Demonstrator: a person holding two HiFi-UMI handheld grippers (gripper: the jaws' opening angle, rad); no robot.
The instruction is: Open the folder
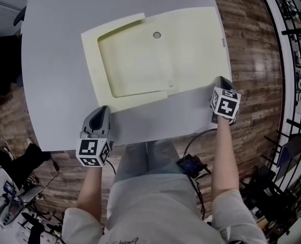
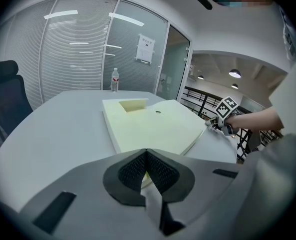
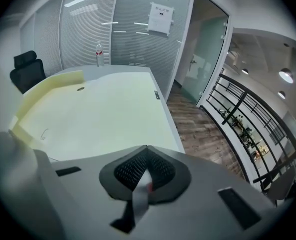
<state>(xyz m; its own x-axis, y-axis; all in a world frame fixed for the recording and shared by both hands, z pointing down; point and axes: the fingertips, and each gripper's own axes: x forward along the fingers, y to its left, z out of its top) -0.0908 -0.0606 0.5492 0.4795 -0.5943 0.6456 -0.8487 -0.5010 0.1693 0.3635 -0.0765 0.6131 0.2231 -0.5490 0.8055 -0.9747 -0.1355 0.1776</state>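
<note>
A pale yellow folder (image 1: 155,55) lies flat and closed on the grey table (image 1: 54,85), with a round snap (image 1: 157,35) on its cover. My left gripper (image 1: 103,110) sits at the folder's near-left corner. In the left gripper view (image 2: 147,154) its pads meet with a sliver of the yellow folder (image 2: 148,126) between them. My right gripper (image 1: 221,80) is at the near-right corner, jaws shut (image 3: 147,150). The folder (image 3: 88,114) fills the area just ahead of it. Whether the cover is pinched there is hidden.
The table's right edge runs close beside the right gripper, with wooden floor (image 1: 252,60) beyond it. A water bottle (image 2: 115,80) stands at the table's far end. A black office chair (image 2: 3,94) is on the left, and a railing (image 3: 237,104) on the right.
</note>
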